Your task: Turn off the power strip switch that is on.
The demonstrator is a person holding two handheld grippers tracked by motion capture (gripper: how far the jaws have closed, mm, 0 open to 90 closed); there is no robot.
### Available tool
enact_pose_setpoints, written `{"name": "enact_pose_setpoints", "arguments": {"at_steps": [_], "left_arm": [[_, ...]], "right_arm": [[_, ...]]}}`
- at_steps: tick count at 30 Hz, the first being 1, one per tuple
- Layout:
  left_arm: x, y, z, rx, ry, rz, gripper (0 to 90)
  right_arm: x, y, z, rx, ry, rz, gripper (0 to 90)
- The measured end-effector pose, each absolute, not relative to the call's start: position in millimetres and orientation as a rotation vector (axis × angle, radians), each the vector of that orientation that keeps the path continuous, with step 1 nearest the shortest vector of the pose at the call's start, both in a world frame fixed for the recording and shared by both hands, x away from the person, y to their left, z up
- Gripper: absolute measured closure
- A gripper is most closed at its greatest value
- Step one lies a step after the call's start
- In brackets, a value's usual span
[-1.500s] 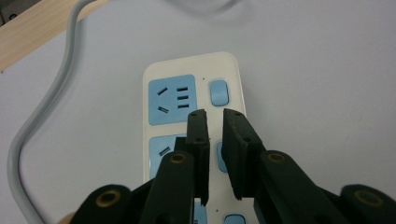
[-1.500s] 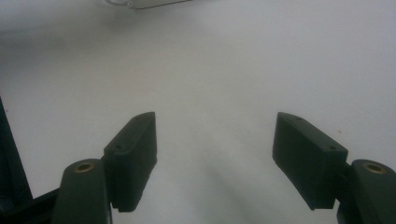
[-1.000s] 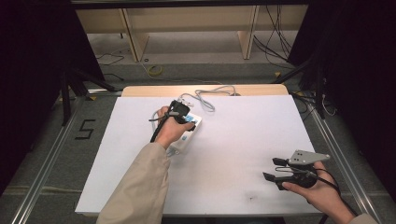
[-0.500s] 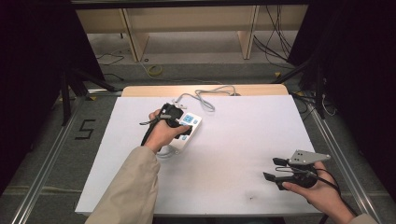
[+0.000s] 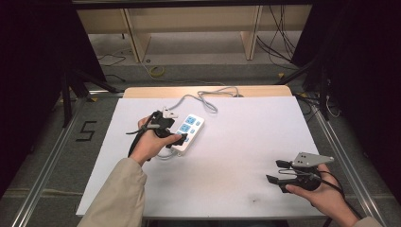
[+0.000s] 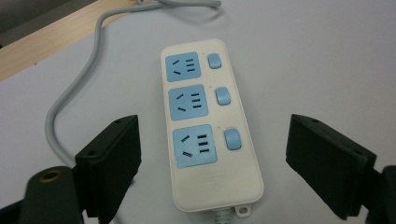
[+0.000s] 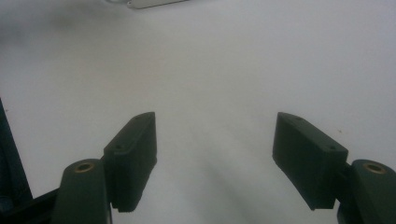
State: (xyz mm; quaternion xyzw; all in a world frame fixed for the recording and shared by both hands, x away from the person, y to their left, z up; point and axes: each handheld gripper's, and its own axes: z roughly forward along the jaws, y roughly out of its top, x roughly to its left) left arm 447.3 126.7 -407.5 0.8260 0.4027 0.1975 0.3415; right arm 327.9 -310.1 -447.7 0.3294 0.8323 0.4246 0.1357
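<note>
- Left gripper view: left tongs [image 6: 212, 163] spread wide, jaws either side of the near end of the white power strip [image 6: 205, 126], clear of both its long edges, gripping nothing.
- Near end of that strip partly cut off by the bottom edge; grey cable stub and small mounting tab just visible there.
- Three blue sockets in a row, each with a blue switch beside it; grey cord [image 6: 70, 100] curving off past the far end and out of the top of the frame.
- High view: left tongs [image 5: 176, 137] over the strip's near end, hiding that end; hand [image 5: 150, 144] wrapped around the handle, forearm in a beige sleeve [image 5: 116, 198] angled up from the bottom edge.
- Strip lying flat on the white tabletop [image 5: 236, 142], left of centre, slanted toward the far right.
- Right gripper view: right tongs [image 7: 215, 158] also wide apart, empty, above bare white surface; picture soft, a sliver of the strip barely showing at the top edge.
- High view: right tongs [image 5: 278, 171] near the front right corner, well apart from the strip, pointing left; right hand [image 5: 321, 196] partly cut off by the bottom edge.
</note>
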Motion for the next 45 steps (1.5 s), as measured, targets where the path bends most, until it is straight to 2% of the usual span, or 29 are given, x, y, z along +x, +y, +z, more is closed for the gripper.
{"name": "enact_pose_setpoints", "arguments": {"at_steps": [13, 45], "left_arm": [[418, 147, -410, 2.121, 1.015, 0.569, 17.0], [364, 166, -430, 2.127, 0.981, 0.567, 16.7]], "right_arm": [[328, -310, -448, 0.95, 2.413, 1.227, 31.0], [329, -310, -448, 0.955, 2.414, 1.226, 30.3]]}}
